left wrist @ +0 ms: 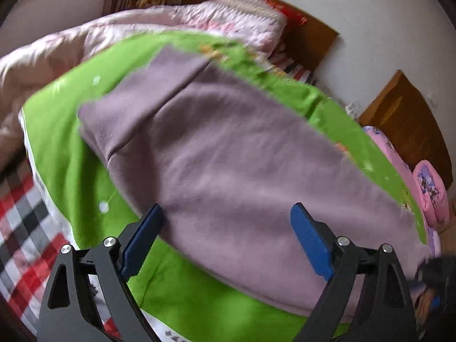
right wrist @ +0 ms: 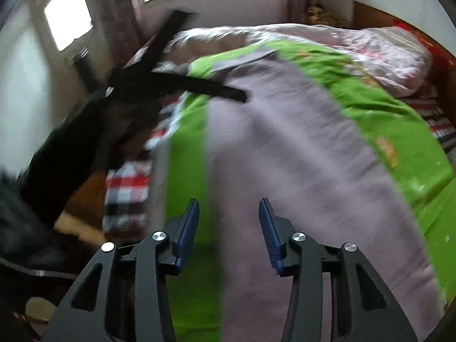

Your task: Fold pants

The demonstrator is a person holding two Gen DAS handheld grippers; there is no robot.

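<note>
Mauve pants (left wrist: 228, 154) lie flat and lengthwise on a green blanket (left wrist: 65, 142) on the bed. My left gripper (left wrist: 228, 228) is open wide just above the pants, holding nothing. In the right wrist view the pants (right wrist: 299, 171) stretch away from me over the green blanket (right wrist: 384, 119). My right gripper (right wrist: 228, 222) is open and empty above the near end of the pants, by their left edge. The left gripper (right wrist: 239, 95) shows there as a dark blurred shape above the far part of the pants.
A pink quilt (left wrist: 142, 31) is bunched at the far side of the bed. A red, white and black checked sheet (left wrist: 25, 222) hangs at the bed's edge. A wooden headboard (left wrist: 310, 37) and wooden cabinet (left wrist: 407, 122) stand by the wall. Pink pillows (left wrist: 427, 188) lie at the right.
</note>
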